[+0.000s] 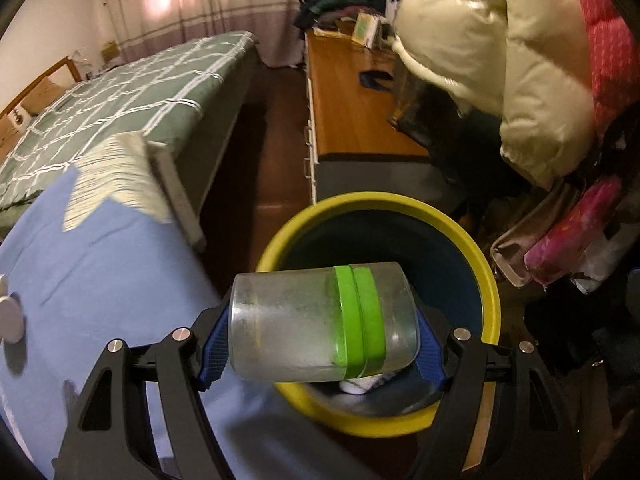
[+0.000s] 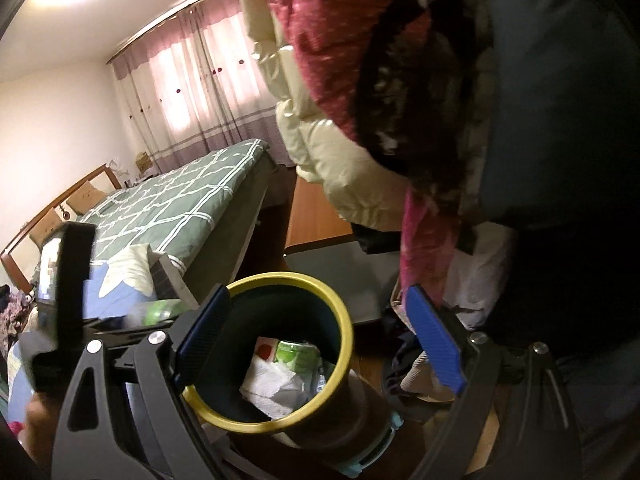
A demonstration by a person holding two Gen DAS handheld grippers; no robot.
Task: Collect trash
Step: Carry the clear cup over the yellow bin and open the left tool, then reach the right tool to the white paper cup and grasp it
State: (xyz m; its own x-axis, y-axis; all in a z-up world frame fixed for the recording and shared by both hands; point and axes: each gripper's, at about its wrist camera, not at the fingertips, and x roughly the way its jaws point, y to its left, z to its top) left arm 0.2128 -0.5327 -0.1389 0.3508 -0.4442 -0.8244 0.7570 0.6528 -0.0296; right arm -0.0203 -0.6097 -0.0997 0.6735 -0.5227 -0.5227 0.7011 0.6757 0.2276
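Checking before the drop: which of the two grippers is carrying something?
The left gripper: its pads clamp a clear jar with a green band over the yellow-rimmed bin. The right gripper stands open, empty.

You see a clear plastic bottle [image 1: 320,324] with a green label band lying sideways over the mouth of the yellow-rimmed, dark-walled trash bin [image 1: 486,264]. Inside the bin lie crumpled white tissue [image 2: 276,386] and a green can [image 2: 298,354].
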